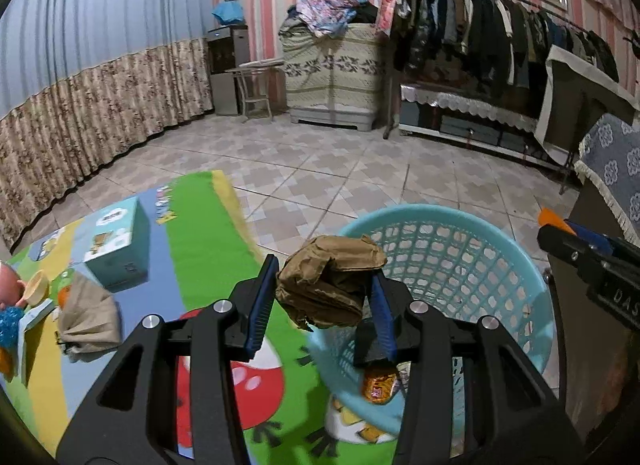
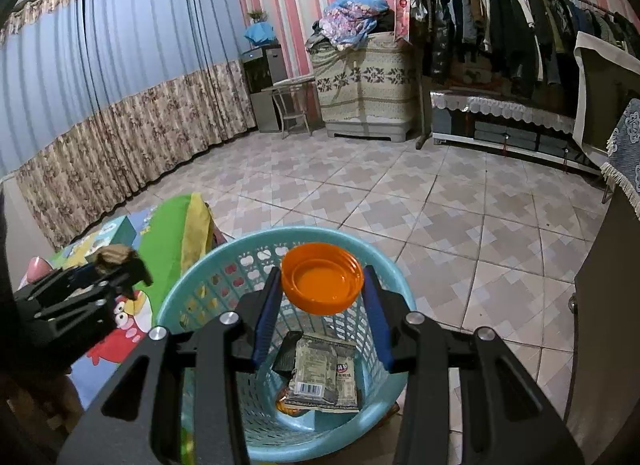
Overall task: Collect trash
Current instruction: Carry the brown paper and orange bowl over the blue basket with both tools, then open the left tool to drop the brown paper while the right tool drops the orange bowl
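Note:
My left gripper [image 1: 322, 289] is shut on a crumpled brown paper wad [image 1: 328, 279] and holds it over the near-left rim of the light blue mesh basket [image 1: 460, 221]. My right gripper [image 2: 322, 289] is shut on an orange plastic lid [image 2: 322, 285] and holds it above the basket [image 2: 192, 277]. Snack wrappers [image 2: 324, 377] lie on the basket's bottom; one orange wrapper [image 1: 378, 385] shows in the left wrist view. The left gripper also shows at the left of the right wrist view [image 2: 116, 261]. The right gripper shows at the right edge of the left wrist view [image 1: 560, 231].
A colourful cartoon play mat [image 1: 200, 233] lies left of the basket, with a light blue box [image 1: 116, 241], a beige crumpled cloth [image 1: 86, 313], a toy cup [image 1: 36, 289] and a doll. A dark cabinet [image 2: 608, 305] stands right. Tiled floor [image 2: 400, 193] stretches to a clothes rack [image 2: 520, 25].

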`<state>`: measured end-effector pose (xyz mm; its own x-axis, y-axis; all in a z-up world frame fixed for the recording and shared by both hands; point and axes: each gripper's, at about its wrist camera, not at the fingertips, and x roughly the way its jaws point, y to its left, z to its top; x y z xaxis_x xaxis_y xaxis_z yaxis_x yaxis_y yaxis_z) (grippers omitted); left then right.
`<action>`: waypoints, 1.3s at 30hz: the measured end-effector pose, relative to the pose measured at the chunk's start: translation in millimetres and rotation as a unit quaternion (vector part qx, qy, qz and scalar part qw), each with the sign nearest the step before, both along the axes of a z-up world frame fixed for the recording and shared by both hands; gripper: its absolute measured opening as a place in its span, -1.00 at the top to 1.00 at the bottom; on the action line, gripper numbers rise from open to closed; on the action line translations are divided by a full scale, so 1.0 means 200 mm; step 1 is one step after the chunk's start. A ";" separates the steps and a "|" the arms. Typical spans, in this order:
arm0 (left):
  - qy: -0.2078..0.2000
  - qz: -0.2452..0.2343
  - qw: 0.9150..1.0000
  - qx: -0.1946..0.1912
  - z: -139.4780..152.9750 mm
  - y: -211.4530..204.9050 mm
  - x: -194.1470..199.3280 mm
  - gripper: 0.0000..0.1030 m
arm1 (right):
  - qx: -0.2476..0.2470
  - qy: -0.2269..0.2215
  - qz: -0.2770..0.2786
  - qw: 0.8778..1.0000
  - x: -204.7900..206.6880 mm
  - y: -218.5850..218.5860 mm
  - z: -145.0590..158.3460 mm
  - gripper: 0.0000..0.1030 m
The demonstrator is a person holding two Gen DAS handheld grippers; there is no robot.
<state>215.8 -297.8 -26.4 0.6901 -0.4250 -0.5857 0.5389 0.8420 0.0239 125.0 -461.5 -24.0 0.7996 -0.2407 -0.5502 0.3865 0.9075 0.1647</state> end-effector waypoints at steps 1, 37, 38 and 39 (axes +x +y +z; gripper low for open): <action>0.003 -0.002 1.000 0.002 -0.01 -0.02 0.01 0.17 | 0.000 0.003 0.000 1.000 0.01 0.00 -0.01 0.21; -0.011 0.077 0.997 -0.019 0.04 0.20 0.16 -0.88 | 0.020 0.021 0.002 1.000 0.20 0.01 -0.13 -0.40; -0.012 0.079 0.997 -0.020 0.04 0.22 0.15 -0.88 | 0.020 0.023 0.003 1.000 0.21 0.03 -0.14 -0.46; -0.014 0.082 0.996 -0.021 0.04 0.24 0.14 -0.88 | 0.019 0.024 0.003 1.000 0.21 0.03 -0.14 -0.54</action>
